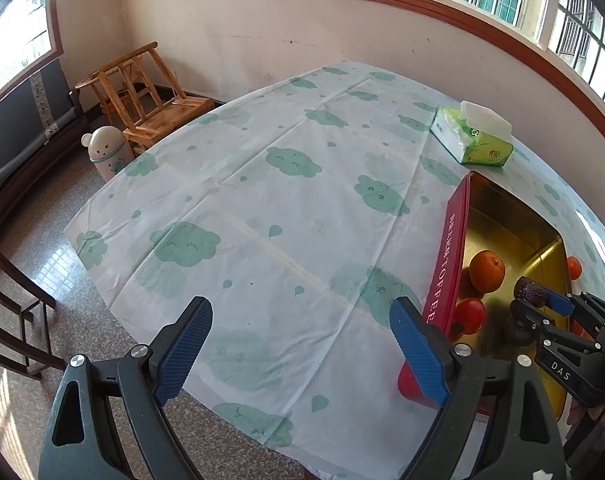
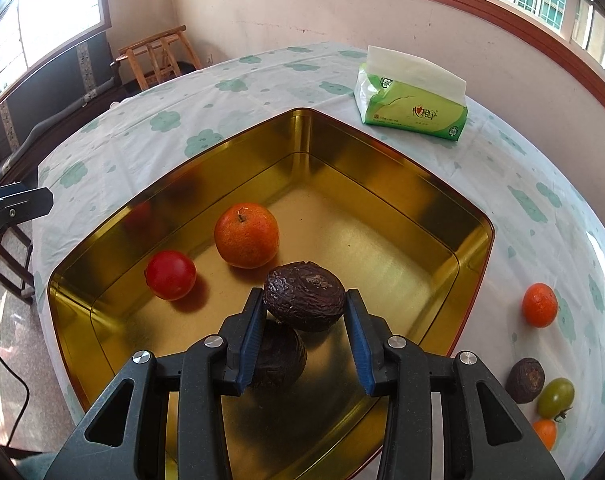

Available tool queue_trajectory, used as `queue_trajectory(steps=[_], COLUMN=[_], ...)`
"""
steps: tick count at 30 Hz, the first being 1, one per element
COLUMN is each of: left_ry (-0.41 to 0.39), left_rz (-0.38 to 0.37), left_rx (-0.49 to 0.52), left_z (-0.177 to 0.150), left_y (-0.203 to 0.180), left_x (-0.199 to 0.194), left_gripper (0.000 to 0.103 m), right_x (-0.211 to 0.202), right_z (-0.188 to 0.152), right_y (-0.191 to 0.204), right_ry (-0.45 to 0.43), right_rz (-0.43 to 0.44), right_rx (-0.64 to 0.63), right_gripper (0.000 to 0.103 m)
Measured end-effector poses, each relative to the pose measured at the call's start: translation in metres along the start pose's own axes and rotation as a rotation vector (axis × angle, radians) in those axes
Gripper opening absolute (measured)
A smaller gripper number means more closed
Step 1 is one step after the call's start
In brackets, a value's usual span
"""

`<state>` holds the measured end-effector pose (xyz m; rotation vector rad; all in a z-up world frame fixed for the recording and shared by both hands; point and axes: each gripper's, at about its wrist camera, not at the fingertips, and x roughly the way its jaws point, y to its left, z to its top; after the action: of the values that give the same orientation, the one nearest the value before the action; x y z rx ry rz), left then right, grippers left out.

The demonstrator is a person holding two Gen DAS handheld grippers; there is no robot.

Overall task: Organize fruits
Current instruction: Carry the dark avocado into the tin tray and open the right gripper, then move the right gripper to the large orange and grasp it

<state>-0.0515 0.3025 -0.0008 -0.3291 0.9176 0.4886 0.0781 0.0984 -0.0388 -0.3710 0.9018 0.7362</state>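
Right gripper [image 2: 305,312] pinches a wrinkled dark fruit [image 2: 304,296] between its pads, held over the gold tin [image 2: 454,216], above a second dark fruit [image 2: 280,356] on the tin floor. Orange [image 2: 246,235] and red tomato [image 2: 170,275] sit inside. Outside on the cloth: small orange [image 2: 539,305], dark fruit [image 2: 525,380], green tomato [image 2: 555,392], another orange one [image 2: 545,434]. Left gripper [image 1: 302,356] spread, holding nothing. Roughly halfway, I'd say.

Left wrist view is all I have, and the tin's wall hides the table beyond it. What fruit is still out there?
Observer: Four pieces lie on the cloth beside the tin: a mandarin, a shrivelled brown fruit, a green tomato and a small orange fruit.
Operator: What's below the right gripper's load?
Observer: The right gripper holds a dark wrinkled fruit directly above a second dark fruit that lies on the tin's floor.
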Motion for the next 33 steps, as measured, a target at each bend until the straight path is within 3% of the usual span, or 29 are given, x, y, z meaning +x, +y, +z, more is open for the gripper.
queue_trajectory(steps=[8, 20, 33], left_ry=[0.001, -0.022, -0.024], left_rz=[-0.01, -0.049, -0.143], left_rx=[0.024, 0.104, 0.258], left_z=[-0.003, 0.0, -0.01], left_y=[-0.01, -0.049, -0.121], left_x=[-0.001, -0.014, -0.023], left_gripper=[0.088, 0.088, 0.088], right_x=[-0.009, -0.058, -0.108], right_z=[-0.004, -0.02, -0.094], right_y=[-0.005, -0.02, -0.114], right_ry=[-0.018, -0.116, -0.132], right_rz=[0.01, 0.026, -0.128], right_rx=[0.025, 0.076, 0.262], right_gripper=[0.042, 0.043, 0.043])
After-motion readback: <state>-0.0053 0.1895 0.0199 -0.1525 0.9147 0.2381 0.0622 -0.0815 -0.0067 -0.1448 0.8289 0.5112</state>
